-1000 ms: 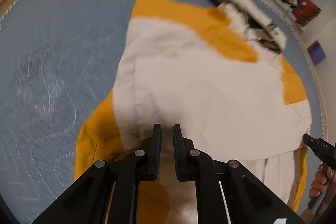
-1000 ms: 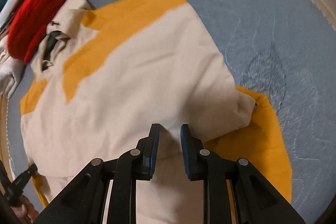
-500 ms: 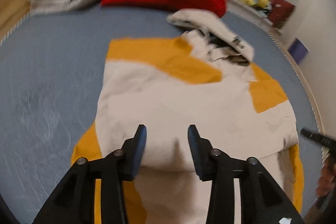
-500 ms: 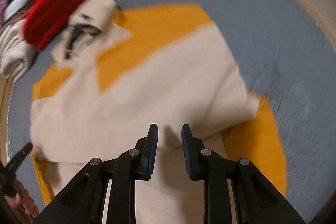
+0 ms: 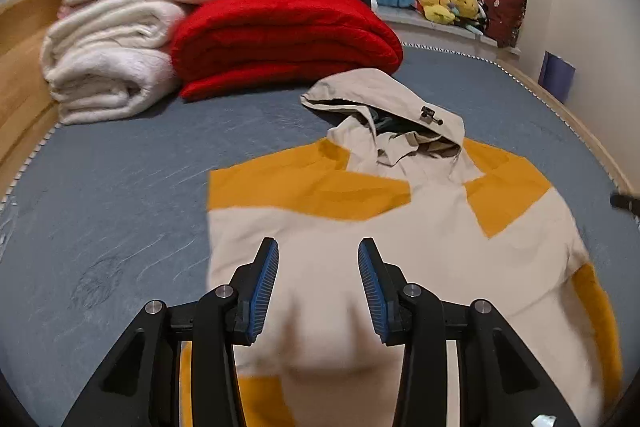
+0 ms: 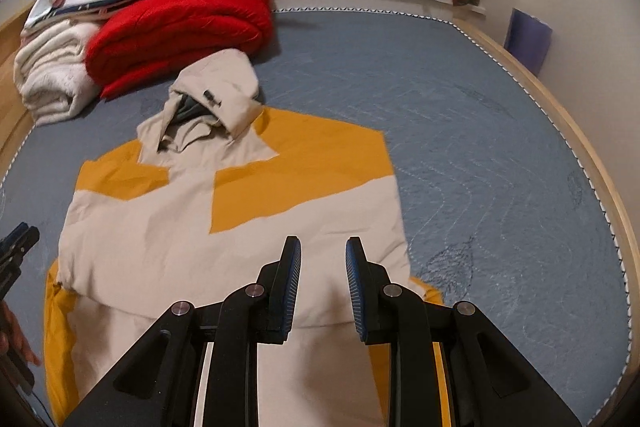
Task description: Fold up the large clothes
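A cream and orange hooded jacket [image 5: 420, 239] [image 6: 160, 227] lies flat on the blue-grey mattress [image 5: 120, 187], its sides folded in and its hood [image 5: 384, 95] [image 6: 224, 79] at the far end. My left gripper [image 5: 318, 247] hovers over the jacket's near left part, open. Its jaws are closing a little with nothing between them. Above the near right part my right gripper [image 6: 323, 243] is held narrowly open, also with nothing between its pads. Each view catches the other gripper at its edge.
A folded red blanket [image 5: 288, 35] and rolled white blankets [image 5: 108, 67] lie beyond the hood, with stacked bedding and a teal shark plush behind. Plush toys [image 5: 448, 3] sit on the window ledge. A wooden bed frame [image 6: 560, 115] rims the mattress.
Both grippers have lifted off the jacket and tipped up, so the far pile and window now show. The left jaws went from nearly shut to apart.
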Demonstrator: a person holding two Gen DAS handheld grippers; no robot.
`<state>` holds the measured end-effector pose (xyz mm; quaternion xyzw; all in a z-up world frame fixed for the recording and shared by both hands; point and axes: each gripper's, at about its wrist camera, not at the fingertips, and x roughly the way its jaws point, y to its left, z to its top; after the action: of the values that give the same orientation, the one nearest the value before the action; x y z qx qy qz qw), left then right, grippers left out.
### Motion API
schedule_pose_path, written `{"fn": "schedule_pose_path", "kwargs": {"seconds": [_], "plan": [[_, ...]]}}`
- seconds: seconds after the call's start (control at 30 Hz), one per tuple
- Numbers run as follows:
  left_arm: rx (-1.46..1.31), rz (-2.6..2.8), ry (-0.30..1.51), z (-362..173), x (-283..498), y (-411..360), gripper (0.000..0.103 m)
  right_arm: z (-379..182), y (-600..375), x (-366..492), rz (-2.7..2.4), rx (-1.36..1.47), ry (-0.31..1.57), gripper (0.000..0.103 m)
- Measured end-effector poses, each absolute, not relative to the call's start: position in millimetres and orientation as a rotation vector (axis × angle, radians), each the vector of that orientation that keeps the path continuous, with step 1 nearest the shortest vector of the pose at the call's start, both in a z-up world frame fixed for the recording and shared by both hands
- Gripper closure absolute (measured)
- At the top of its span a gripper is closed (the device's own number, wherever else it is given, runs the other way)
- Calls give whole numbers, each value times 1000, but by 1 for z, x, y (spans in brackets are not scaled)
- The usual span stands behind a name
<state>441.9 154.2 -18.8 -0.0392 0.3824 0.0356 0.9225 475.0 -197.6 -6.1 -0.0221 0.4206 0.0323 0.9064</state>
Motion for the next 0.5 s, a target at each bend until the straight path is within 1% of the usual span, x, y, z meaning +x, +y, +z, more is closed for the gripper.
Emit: {"fn": "schedule_pose_path", "kwargs": {"seconds": [0.03,0.07,0.1,0.13,0.17,0.33,0.5], "plan": [[-102,58,810,-17,460,156,72,-6,-201,477,63,-44,867,78],[-121,40,825,-12,482,158,81,-6,-203,480,62,-41,869,80],[-126,36,830,-8,505,159,85,-7,-206,482,66,-34,873,82],[-123,41,832,-5,523,160,85,-8,-207,485,73,-27,876,93],[-121,42,835,-2,546,160,86,-10,-207,487,80,-25,880,98],[-186,65,889,-3,666,172,87,-16,-208,496,86,-50,889,98],[-286,61,946,-23,753,179,86,-27,-210,507,78,-31,920,93]]}}
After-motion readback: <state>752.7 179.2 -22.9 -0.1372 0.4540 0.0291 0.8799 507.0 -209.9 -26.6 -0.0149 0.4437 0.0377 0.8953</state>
